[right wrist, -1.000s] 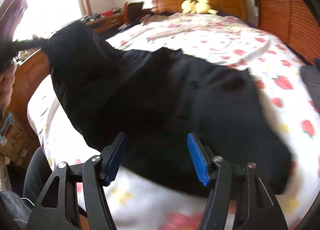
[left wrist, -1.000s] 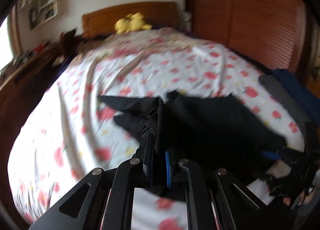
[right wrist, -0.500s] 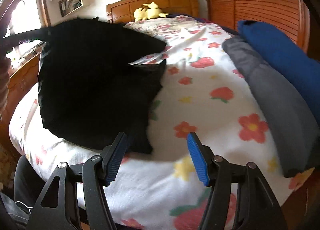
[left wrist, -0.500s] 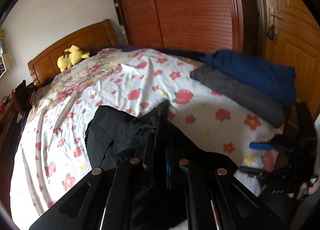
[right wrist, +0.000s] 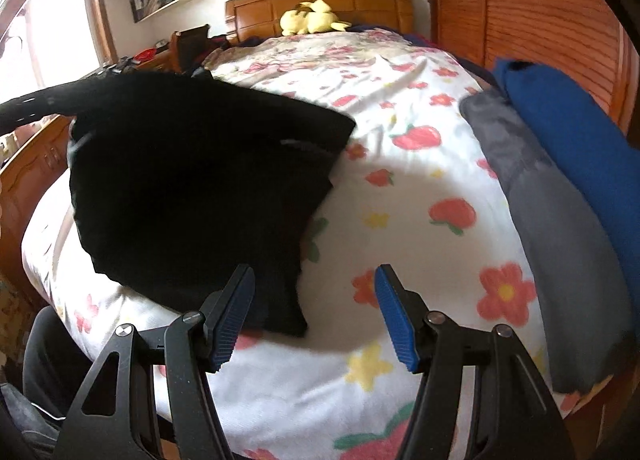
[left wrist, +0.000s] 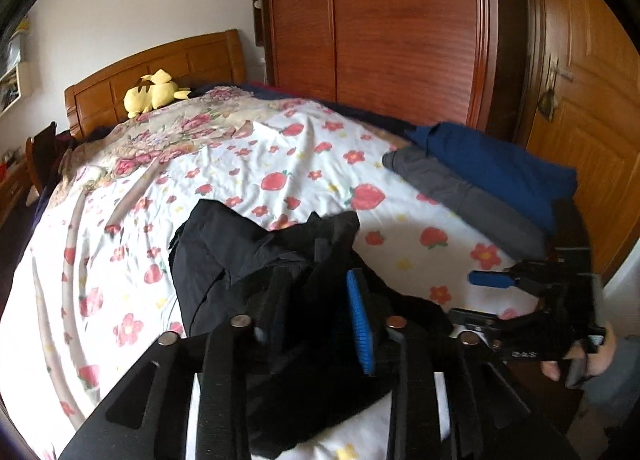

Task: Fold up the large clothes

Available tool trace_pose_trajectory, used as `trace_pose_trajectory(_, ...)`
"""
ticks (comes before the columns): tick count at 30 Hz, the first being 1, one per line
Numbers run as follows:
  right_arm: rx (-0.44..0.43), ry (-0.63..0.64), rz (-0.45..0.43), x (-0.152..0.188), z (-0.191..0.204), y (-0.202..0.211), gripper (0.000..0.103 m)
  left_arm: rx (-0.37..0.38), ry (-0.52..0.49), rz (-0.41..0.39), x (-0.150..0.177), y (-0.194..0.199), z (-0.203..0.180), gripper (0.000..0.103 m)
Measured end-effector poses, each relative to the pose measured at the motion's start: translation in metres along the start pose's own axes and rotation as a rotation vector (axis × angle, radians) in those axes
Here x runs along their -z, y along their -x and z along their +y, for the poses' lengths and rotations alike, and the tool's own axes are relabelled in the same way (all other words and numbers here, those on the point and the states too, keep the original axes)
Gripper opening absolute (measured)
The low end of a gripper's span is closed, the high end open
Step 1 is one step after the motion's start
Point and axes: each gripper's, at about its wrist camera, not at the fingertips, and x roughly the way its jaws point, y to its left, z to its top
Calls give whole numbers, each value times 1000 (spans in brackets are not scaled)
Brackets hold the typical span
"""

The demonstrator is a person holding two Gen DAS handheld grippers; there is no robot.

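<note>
Now the left claw (left wrist: 316, 316) has just been opening, releasing the black garment (right wrist: 200, 196) onto the bed (right wrist: 420, 188); the right claw (right wrist: 314, 314) gapes empty (next, probably smoothing another fold).

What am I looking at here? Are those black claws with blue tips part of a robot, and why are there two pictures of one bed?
No robot: a person holds a two-finger clamp in each hand, each with a camera looking along its fingers. One picture comes from the left gripper, the other from the right gripper, whose jaws stand open and empty. On the flowered bed lies a black garment being folded, beside a folded grey garment and a blue garment. The left jaws have just been opening, with black cloth between them, seemingly no longer pinched.
</note>
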Motion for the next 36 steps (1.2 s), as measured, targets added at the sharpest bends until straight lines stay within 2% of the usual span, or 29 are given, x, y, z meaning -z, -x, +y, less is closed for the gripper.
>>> trace_pose_trajectory(3, -9, 32, -31, -14, 11, 5, 63, -22, 18, -36, 5, 21, 8, 44)
trace_pose_trajectory(5, -11, 53, -58, -24, 20, 9, 63, -43, 34, -42, 13, 32, 16, 46)
trace_pose_trajectory(11, -3, 50, -136, -46, 47, 26, 63, -65, 40, -36, 36, 53, 39, 48)
trace_pose_trajectory(23, 75, 39, -152, -80, 103, 36, 63, -29, 96, -28, 95, 102, 94, 51)
trace_pose_trajectory(27, 74, 13, -133, -95, 114, 26, 64, -15, 123, -21, 111, 110, 110, 51)
trace_pose_trajectory(31, 48, -18, -72, -107, 121, 0, 64, -21, 124, -11, 120, 112, 117, 51)
trace_pose_trajectory(36, 60, -80, 8, -103, 122, -29, 64, -8, 125, -3, 126, 112, 122, 51)
